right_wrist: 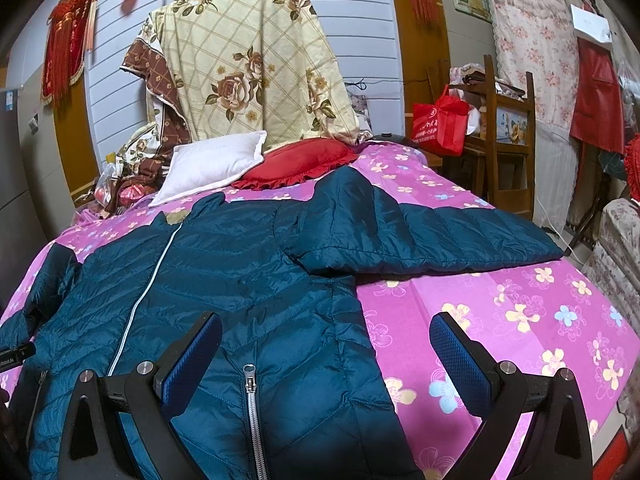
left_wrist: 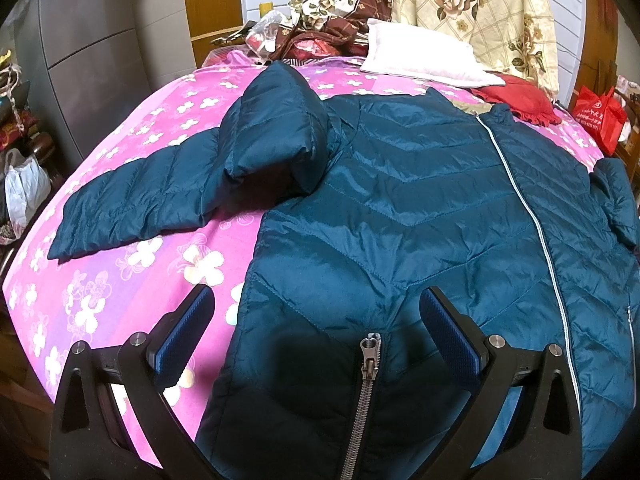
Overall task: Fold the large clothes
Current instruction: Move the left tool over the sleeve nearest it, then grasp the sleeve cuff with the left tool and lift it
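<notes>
A dark teal quilted puffer jacket (left_wrist: 400, 184) lies spread face up on a pink flowered bedsheet (left_wrist: 120, 288), its front zip closed. Its left sleeve (left_wrist: 136, 208) stretches out to the left. In the right wrist view the jacket (right_wrist: 224, 280) fills the left half and its other sleeve (right_wrist: 440, 236) stretches to the right. My left gripper (left_wrist: 316, 320) is open above the jacket's left hem, over a pocket zip (left_wrist: 370, 360). My right gripper (right_wrist: 326, 348) is open above the jacket's right hem edge, beside a pocket zip (right_wrist: 249, 380). Neither holds anything.
A white pillow (right_wrist: 212, 164) and a red frilled cushion (right_wrist: 300, 164) lie at the bed's head under a heap of floral quilts (right_wrist: 248, 68). A red bag (right_wrist: 438, 124) and wooden chair (right_wrist: 508, 120) stand at the right. Bags (left_wrist: 24, 192) crowd the left bedside.
</notes>
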Demonstrator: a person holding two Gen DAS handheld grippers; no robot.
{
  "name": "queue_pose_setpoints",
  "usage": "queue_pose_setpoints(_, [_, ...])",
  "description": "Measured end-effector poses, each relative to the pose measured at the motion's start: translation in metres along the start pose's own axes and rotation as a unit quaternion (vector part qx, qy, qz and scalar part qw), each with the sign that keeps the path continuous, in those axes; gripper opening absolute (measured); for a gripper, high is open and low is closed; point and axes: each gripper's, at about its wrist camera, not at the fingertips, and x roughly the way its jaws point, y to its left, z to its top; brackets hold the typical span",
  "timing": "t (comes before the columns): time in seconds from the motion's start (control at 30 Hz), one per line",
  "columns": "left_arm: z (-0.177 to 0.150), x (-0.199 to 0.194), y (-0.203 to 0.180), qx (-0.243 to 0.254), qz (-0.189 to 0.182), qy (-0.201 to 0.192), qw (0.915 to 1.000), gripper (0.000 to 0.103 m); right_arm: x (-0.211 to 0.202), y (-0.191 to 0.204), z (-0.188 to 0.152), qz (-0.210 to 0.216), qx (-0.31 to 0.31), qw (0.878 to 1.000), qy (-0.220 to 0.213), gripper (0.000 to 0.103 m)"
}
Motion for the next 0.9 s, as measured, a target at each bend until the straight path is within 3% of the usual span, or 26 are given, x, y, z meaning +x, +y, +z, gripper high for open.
queue_pose_setpoints(0.13, [0.012, -0.004, 0.035, -0.049, 0.000, -0.017, 0.9986, 0.103, 0.002, 0.002, 0.000, 0.008, 0.008, 1.000, 0.003, 0.103])
queue_pose_setpoints(0.3, [0.039, 0.005, 0.133, -0.158, 0.045, -0.011, 0.9864, 0.103, 0.002, 0.012, -0.001, 0.020, -0.007, 1.000, 0.002, 0.103])
queue_pose_setpoints(0.53, [0.050, 0.055, 0.272, -0.216, 0.172, 0.038, 0.9603, 0.103, 0.006, 0.009, -0.002, 0.027, -0.001, 1.000, 0.010, 0.103])
queue_pose_setpoints(0.7, [0.036, 0.093, 0.329, -0.276, 0.132, 0.093, 0.9475, 0.102, 0.011, 0.007, -0.004, 0.023, 0.000, 1.000, 0.021, 0.103])
queue_pose_setpoints(0.77, [0.034, 0.108, 0.328, -0.272, 0.110, 0.110, 0.9496, 0.102, 0.013, 0.008, -0.004, 0.020, -0.004, 0.999, 0.025, 0.103])
queue_pose_setpoints(0.9, [0.039, 0.122, 0.309, -0.217, 0.127, 0.115, 0.9611, 0.102, 0.015, 0.009, -0.006, 0.014, -0.012, 0.999, 0.029, 0.103])
